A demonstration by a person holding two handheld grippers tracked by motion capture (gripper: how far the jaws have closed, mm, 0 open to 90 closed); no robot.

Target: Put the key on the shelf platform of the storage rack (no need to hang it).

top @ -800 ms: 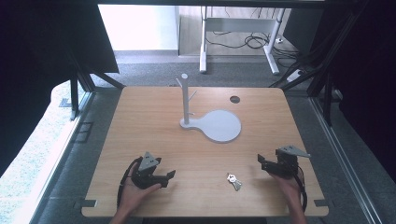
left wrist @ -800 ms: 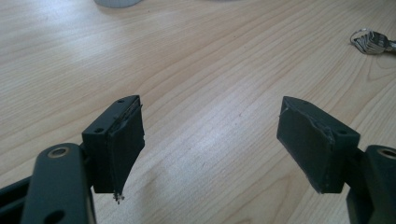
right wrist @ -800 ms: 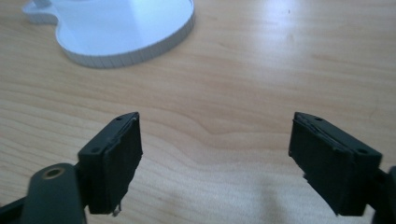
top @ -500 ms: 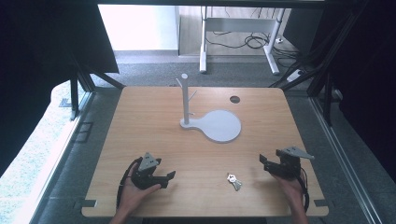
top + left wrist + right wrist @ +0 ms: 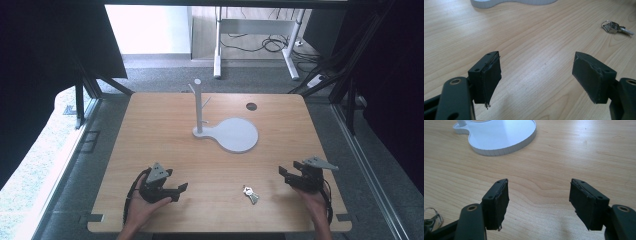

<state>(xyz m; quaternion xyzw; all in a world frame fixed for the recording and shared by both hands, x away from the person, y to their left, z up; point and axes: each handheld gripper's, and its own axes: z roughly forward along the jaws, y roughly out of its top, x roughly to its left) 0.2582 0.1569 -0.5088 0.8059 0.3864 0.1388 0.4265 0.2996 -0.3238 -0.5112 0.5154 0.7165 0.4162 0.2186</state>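
One bunch of keys (image 5: 249,193) lies flat near the tabletop's (image 5: 165,130) front edge, between my grippers and nearer the right one. My right gripper (image 5: 288,176) has slid slightly toward the front edge since the earlier frames, jaws spread and empty. I judge the pickup not yet begun. Left gripper (image 5: 179,192) unmoved, jaws spread, empty. White key stand (image 5: 226,130) unchanged.

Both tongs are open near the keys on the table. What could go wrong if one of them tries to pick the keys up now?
1. The keys lie flat on the smooth table, so the right tongs may push them along instead of gripping them.
2. The left tongs point toward the same keys; if both reach in, they could collide.
3. The white stand has a thin post that a passing hand might knock over.
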